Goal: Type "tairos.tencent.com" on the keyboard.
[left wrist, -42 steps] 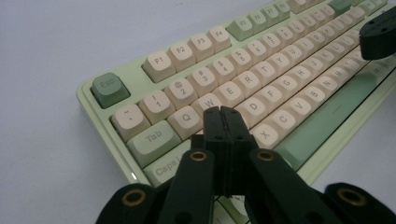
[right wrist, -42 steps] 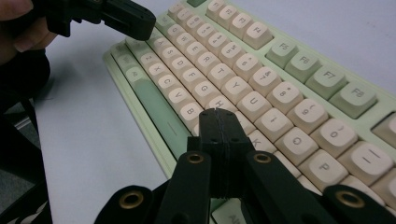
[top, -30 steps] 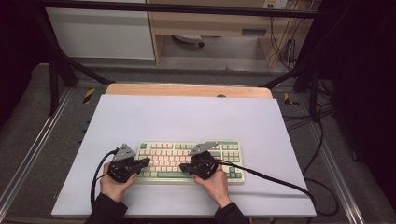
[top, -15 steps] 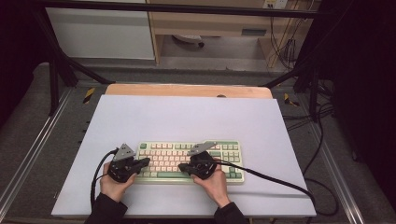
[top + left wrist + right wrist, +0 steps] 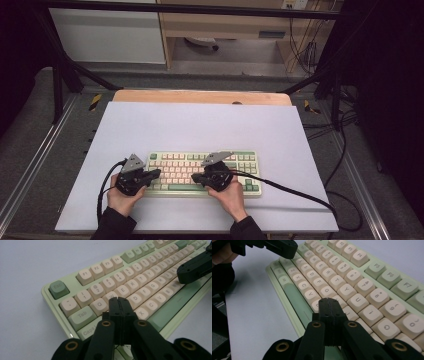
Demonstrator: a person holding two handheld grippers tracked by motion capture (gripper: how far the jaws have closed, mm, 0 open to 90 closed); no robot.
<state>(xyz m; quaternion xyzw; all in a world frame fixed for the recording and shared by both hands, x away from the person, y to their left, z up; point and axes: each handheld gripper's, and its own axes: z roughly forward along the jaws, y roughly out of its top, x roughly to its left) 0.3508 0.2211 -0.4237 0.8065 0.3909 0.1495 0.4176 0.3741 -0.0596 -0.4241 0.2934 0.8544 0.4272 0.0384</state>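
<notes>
Keyboard (image 5: 202,172) flat on a white sheet (image 5: 200,125), near the sheet's 6 o'clock edge, long side running 9 to 3 o'clock in the high view. Pale green case, cream keys, green accent keys.

Left gripper (image 5: 156,173) at the keyboard's 9 o'clock end, held in the left hand (image 5: 122,197), tips pointing toward 3 o'clock over the left key block. Jaws closed, pads pressed together, nothing between them. In the left gripper view, closed tip (image 5: 118,300) poised above the keys near W and S, with Tab, Caps and Q toward 9 o'clock of it and Esc (image 5: 58,289) at 10 o'clock. Contact with a key not clear.

Right gripper (image 5: 194,178) near the keyboard's middle, held in the right hand (image 5: 231,195), tips pointing toward 9 o'clock. Jaws closed as well, empty. In the right gripper view, closed tip (image 5: 328,301) above the bottom letter row, just past V, with G and H at 12 o'clock. Touching or hovering: cannot tell.

Both grippers near each other over the keys, tips facing, not touching. Black cable (image 5: 290,190) trailing from the right gripper toward 4 o'clock across the sheet; another cable (image 5: 104,187) looping off the left gripper at 8 o'clock. Wooden board (image 5: 200,96) along the sheet's 12 o'clock edge.
</notes>
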